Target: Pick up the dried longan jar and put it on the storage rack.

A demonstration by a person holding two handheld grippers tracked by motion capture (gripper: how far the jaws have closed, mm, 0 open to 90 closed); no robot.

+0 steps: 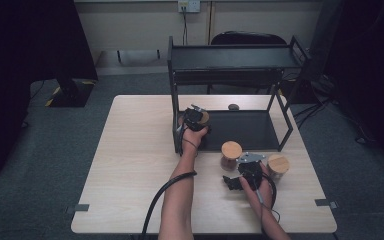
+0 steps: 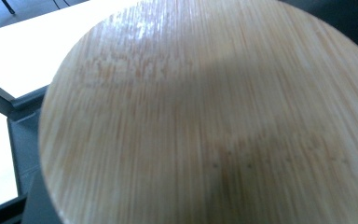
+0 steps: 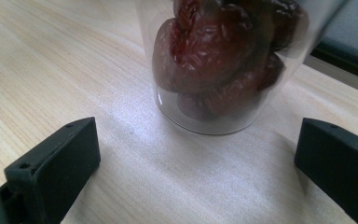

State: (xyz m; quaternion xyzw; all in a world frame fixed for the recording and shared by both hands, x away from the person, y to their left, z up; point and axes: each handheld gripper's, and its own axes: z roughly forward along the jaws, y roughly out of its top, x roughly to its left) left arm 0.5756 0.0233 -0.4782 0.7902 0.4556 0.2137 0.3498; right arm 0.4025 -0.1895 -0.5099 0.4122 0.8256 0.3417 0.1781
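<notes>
Grey carpet surrounds a pale wooden tabletop [image 1: 130,165], on whose far half stands a black 2-tier shelf rack [image 1: 230,60].

Left side: the person's left hand-held gripper [image 1: 195,119] sits at the front-left corner of the rack's lower shelf [image 1: 245,130]. It rests on top of a jar with a round bamboo lid [image 2: 205,121], which in the left gripper view lies very close under the camera. The jaws themselves are hidden there; they stand nearly as far closed as they go, and whether they press on this jar cannot be told from the views.

Right side: the right hand-held gripper [image 1: 237,181] lies low over the tabletop in front of the rack, its cable trailing back along the forearm. In the right gripper view its 2 black jaws stand wide apart, open, with nothing between the pads. Just ahead of them stands a clear glass jar [image 3: 223,65] filled with dark red dried fruit, upright on the wood and apart from both jaws. In the high view this is the jar with the bamboo lid [image 1: 231,150] just beyond the gripper; a second lidded jar [image 1: 278,164] stands near it to the right.
</notes>
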